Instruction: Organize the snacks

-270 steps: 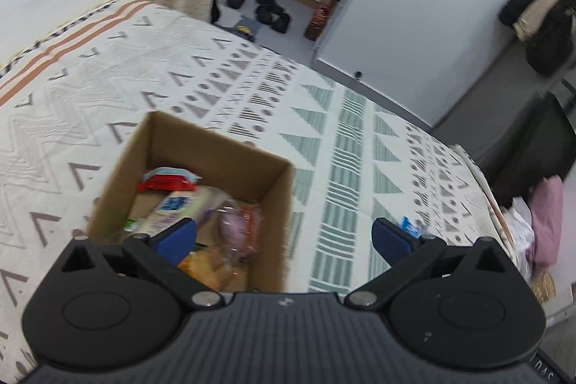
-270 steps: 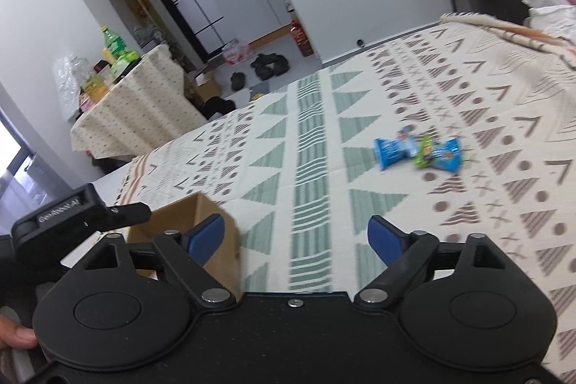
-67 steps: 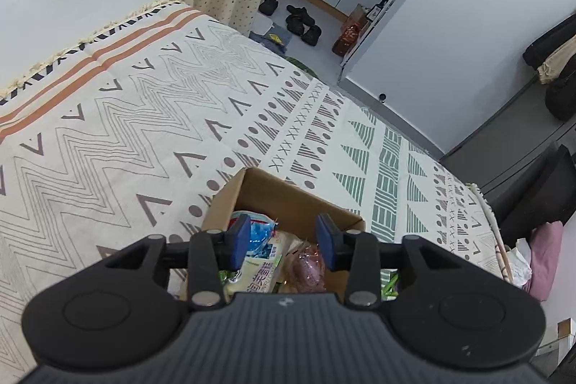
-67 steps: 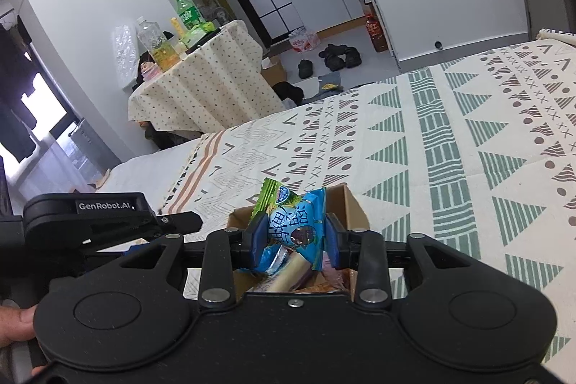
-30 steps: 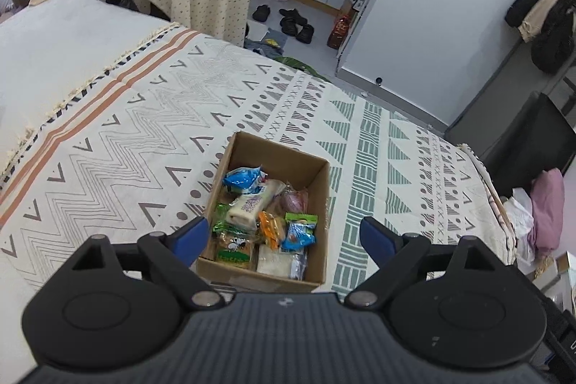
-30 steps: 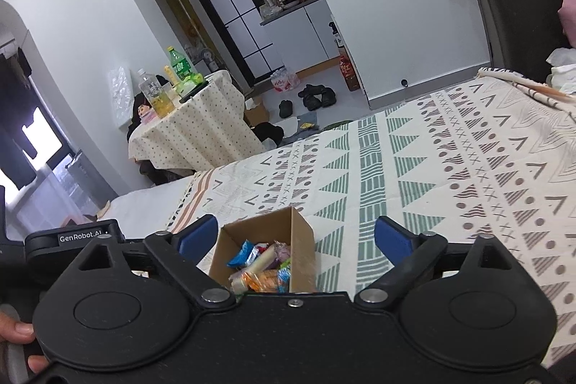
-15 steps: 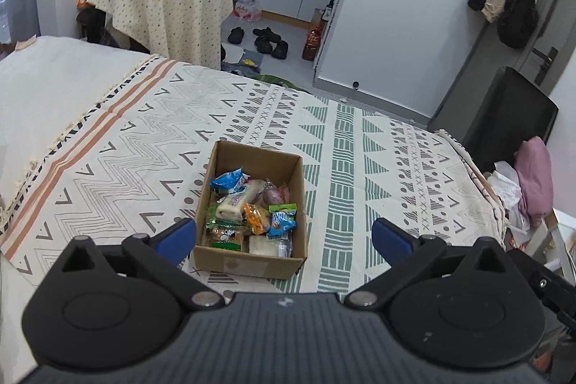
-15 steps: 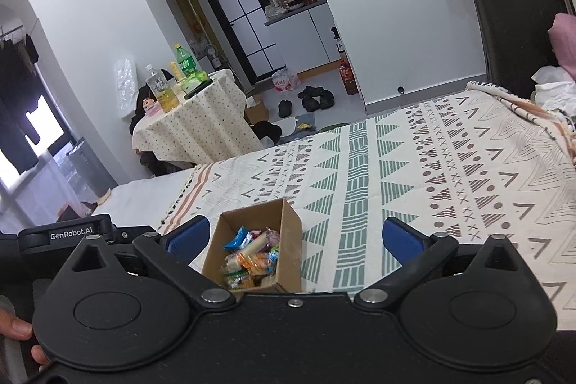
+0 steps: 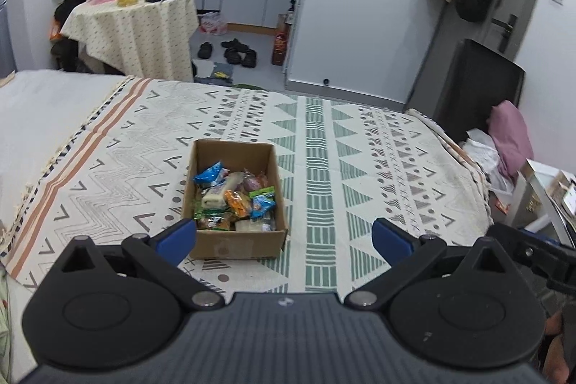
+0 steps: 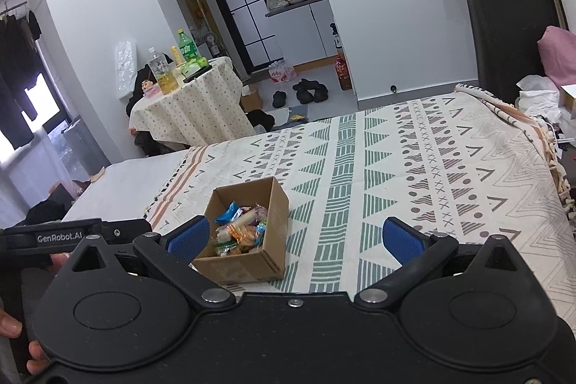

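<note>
A brown cardboard box (image 9: 234, 243) sits on the patterned bedspread (image 9: 360, 168), holding several snack packets (image 9: 234, 197) in blue, orange, green and white. The box also shows in the right wrist view (image 10: 275, 204) with the snack packets (image 10: 241, 233) inside. My left gripper (image 9: 284, 236) is open and empty, held back from and above the box. My right gripper (image 10: 295, 238) is open and empty, also held back from the box, to its right.
A round table (image 9: 136, 24) with bottles stands beyond the bed at the far left. Shoes (image 9: 234, 49) lie on the floor. A black chair (image 9: 468, 85) and a pink cushion (image 9: 511, 139) stand at the bed's right edge.
Both grippers dropped their snacks into the box, opened, and pulled back and up. The box looks smaller and farther in both views.
</note>
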The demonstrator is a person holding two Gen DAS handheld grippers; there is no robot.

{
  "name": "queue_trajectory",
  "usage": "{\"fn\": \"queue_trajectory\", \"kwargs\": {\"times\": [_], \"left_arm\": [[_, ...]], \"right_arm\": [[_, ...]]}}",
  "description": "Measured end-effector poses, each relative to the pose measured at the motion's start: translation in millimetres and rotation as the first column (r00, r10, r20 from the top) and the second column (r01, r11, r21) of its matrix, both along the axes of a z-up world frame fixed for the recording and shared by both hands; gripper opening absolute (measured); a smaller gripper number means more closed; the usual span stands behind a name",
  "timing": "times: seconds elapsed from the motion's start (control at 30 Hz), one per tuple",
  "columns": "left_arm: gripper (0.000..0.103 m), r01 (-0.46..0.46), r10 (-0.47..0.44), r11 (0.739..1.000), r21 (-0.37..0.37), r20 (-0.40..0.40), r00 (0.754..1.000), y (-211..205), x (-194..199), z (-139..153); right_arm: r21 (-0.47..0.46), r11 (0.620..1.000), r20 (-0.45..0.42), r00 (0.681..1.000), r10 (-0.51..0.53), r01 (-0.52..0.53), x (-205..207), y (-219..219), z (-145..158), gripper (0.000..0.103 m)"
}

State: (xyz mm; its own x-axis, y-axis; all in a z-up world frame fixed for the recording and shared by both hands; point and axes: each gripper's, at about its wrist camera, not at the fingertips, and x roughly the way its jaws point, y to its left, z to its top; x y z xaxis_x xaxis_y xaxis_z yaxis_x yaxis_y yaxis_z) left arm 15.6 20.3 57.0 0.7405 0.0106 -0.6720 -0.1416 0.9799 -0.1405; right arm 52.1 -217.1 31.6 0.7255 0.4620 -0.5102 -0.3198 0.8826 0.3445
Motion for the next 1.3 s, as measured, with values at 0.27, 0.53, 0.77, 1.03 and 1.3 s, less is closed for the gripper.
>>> {"fn": "queue_trajectory", "kwargs": {"times": [0.27,0.53,0.77,1.03,1.3], "left_arm": [[0.103,0.038,-0.039,0.999,0.024,0.015,0.999,-9.3,-19.6,4.8],[0.103,0.067,-0.067,0.996,0.06,-0.003,0.998,-10.5,-36.9,-0.9],[0.103,0.086,-0.085,0.993,0.082,-0.016,0.996,-10.0,-45.6,-8.5],[0.103,0.092,-0.09,0.993,0.077,-0.022,0.996,-8.3,-45.6,-10.5],[0.103,0.097,-0.096,0.993,0.072,-0.024,0.995,-8.3,-45.8,-10.9]], "right_arm": [[0.018,1.0,-0.035,0.999,-0.006,0.007,-12.2,-7.9,2.1,0.103],[-0.069,0.998,0.004,1.0,0.0,0.0,-38.6,-1.4,6.0,0.103],[-0.083,0.997,-0.005,1.0,-0.003,0.003,-48.5,2.2,1.3,0.103],[-0.077,0.997,-0.006,1.0,-0.005,0.004,-51.6,2.6,0.2,0.103],[-0.081,0.997,-0.012,1.0,-0.004,0.003,-50.2,3.5,0.2,0.103]]}}
